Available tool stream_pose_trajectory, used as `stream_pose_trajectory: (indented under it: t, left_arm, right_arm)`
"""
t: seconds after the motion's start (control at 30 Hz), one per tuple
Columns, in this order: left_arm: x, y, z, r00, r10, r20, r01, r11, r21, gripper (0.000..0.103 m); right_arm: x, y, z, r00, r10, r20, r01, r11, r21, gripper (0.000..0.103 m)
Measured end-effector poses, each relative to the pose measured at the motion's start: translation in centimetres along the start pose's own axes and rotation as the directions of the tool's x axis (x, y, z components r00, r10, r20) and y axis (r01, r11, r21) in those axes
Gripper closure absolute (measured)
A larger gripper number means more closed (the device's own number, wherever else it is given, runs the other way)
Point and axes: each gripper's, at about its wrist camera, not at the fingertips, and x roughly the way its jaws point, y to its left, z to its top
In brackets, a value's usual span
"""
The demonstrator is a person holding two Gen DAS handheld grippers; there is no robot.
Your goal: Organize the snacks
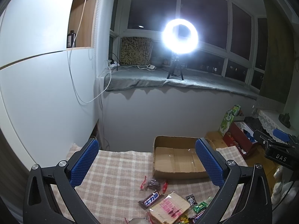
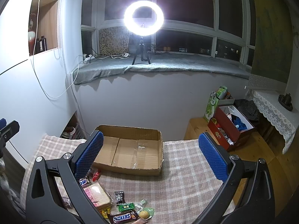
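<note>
Below both grippers: snacks (image 2: 119, 205) on cloth | left gripper (image 1: 147, 160) apart | right gripper (image 2: 151, 155) apart

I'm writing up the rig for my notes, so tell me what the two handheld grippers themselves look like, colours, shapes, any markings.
Both match. The left gripper and the right gripper each have two black, angular fingers with triangular cut-outs and round silver pivot bolts. The fingers end in flat blue pads with a bumpy, textured face. Seen from the left wrist view, the right gripper's black body carries white letters reading DAS. No cables or sleeves show.
</note>
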Motion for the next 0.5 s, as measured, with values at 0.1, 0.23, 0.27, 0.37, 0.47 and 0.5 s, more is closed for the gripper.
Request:
stream_pose_trajectory:
  t: [0.1,0.23,0.27,0.37,0.47,0.5]
  left_arm:
    - [-0.01,-0.01,-0.02,1.0,0.001,-0.001,-0.001,1.0,0.001,0.001]
    - [0.01,-0.02,-0.01,1.0,0.001,-0.005,-0.001,1.0,0.0,0.001]
    - [0.02,0.0,-0.01,1.0,0.0,-0.005,0.0,1.0,0.0,0.001]
    - [0.06,0.0,-0.03,1.0,-0.001,-0.006,0.001,1.0,0.0,0.001]
    - [0.2,0.03,-0.08,1.0,-0.002,-0.011,0.002,1.0,0.001,0.001]
    - [0.15,-0.09,-0.14,1.0,-0.001,-0.012,0.001,1.0,0.0,0.001]
  right_arm:
    - [-0.01,0.09,-0.06,1.0,0.0,-0.003,0.0,1.0,0.0,0.0]
    - [0.04,0.09,-0.15,1.0,0.002,-0.006,-0.002,1.0,0.002,0.0]
    - [0.15,0.09,-0.19,1.0,0.002,-0.008,-0.002,1.0,0.003,0.0]
    - [0.28,0.1,-0.3,1.0,0.001,-0.013,0.0,1.0,0.005,0.0]
    - [0.36,0.17,-0.38,1.0,-0.001,-0.017,0.001,1.0,0.005,0.0]
    - [0.37,0.18,-0.39,1.0,-0.001,-0.017,0.001,1.0,0.005,0.0]
